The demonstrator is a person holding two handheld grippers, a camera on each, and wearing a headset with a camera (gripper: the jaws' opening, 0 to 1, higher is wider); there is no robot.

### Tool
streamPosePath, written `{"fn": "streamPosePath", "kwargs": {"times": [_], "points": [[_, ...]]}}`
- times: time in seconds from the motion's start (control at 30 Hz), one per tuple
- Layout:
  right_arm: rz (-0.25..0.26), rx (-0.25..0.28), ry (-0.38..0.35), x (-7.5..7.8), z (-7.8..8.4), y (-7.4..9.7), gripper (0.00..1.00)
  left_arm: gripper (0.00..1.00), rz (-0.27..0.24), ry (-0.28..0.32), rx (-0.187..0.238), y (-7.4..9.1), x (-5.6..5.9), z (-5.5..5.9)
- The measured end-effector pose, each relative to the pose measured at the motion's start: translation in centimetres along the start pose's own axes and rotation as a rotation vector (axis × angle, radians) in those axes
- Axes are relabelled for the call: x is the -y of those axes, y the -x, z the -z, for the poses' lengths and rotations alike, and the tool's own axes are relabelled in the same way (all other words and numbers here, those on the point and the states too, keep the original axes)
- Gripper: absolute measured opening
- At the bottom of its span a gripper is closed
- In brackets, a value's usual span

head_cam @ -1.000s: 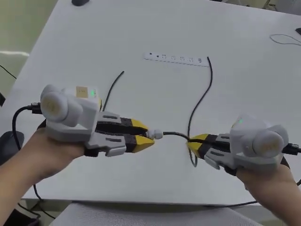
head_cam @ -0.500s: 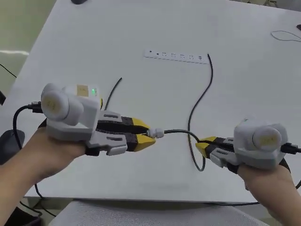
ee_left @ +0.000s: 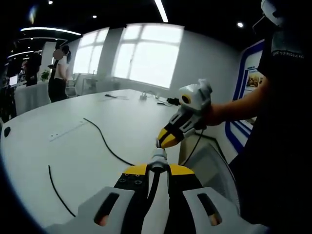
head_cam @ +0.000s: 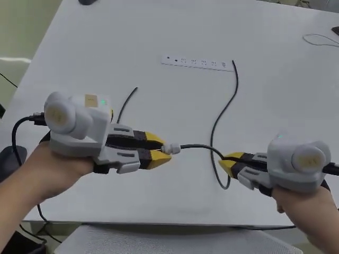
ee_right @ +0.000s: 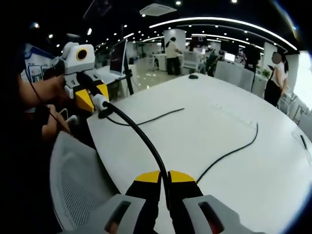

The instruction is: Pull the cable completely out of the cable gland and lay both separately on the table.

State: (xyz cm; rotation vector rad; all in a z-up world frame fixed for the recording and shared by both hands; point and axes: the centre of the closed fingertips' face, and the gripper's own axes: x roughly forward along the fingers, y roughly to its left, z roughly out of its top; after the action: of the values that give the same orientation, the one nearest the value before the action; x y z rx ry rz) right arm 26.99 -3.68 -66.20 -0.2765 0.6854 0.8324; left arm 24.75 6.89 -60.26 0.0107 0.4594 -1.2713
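Over the white table (head_cam: 159, 32), the small white plastic cable gland (head_cam: 171, 150) is clamped by the left gripper (head_cam: 159, 152), the thin black cable (head_cam: 197, 146) by the right gripper (head_cam: 223, 160); straight axial pull advised.

We see the cable gland (head_cam: 171, 150) held up off the table (head_cam: 106, 47). It is a small, pale grey-white fitting, pinched at the tips of the left gripper (head_cam: 160, 152), and its open end points toward the right gripper (head_cam: 223, 160). The thin black cable (head_cam: 197, 146) is not yet out of the gland. It emerges from the fitting, arches gently through the air and passes between the right gripper's closed jaws. Past that grip it drops in a short loop to the tabletop, then runs away from us in a long, shallow curve — its far end lies loose on the white surface.
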Motion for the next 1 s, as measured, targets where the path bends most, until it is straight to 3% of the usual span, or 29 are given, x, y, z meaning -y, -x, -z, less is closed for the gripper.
{"fn": "streamPosePath", "kwargs": {"times": [0.07,0.2,0.27,0.37,0.47,0.53,0.57,0.8,1.0], "points": [[0.019,-0.034,0.045,0.1,0.1,0.2,0.01,0.14,0.002,0.003,-0.006,0.0,0.0,0.2],[-0.047,-0.031,0.086,-1.8,-1.6,0.6,0.14,0.14,0.0,0.013,-0.008,0.1,-0.1,0.4],[-0.06,-0.006,0.114,-2.5,-3.3,1.1,0.16,0.14,0.001,0.012,-0.014,0.1,0.0,0.5],[-0.096,0.007,0.281,-4.5,-5.9,1.5,0.18,0.14,0.003,0.012,-0.022,0.1,0.1,0.6],[-0.134,-0.041,0.383,-6.3,-6.2,0.9,0.15,0.14,0.007,0.011,-0.026,0.0,0.1,0.8],[-0.118,-0.062,0.49,-7.2,-6.5,0.2,0.14,0.14,0.009,0.008,-0.032,-0.1,0.2,0.9],[-0.119,-0.069,0.507,-7.5,-6.6,-0.1,0.14,0.14,0.01,0.008,-0.033,-0.1,0.2,0.9],[-0.104,-0.077,0.505,-8.0,-7.1,-0.9,0.05,0.14,0.01,0.007,-0.04,-0.2,0.3,0.9],[-0.11,-0.08,0.502,-8.2,-6.5,-1.4,0.02,0.14,0.007,0.003,-0.044,-0.2,0.1,1.0]]}}
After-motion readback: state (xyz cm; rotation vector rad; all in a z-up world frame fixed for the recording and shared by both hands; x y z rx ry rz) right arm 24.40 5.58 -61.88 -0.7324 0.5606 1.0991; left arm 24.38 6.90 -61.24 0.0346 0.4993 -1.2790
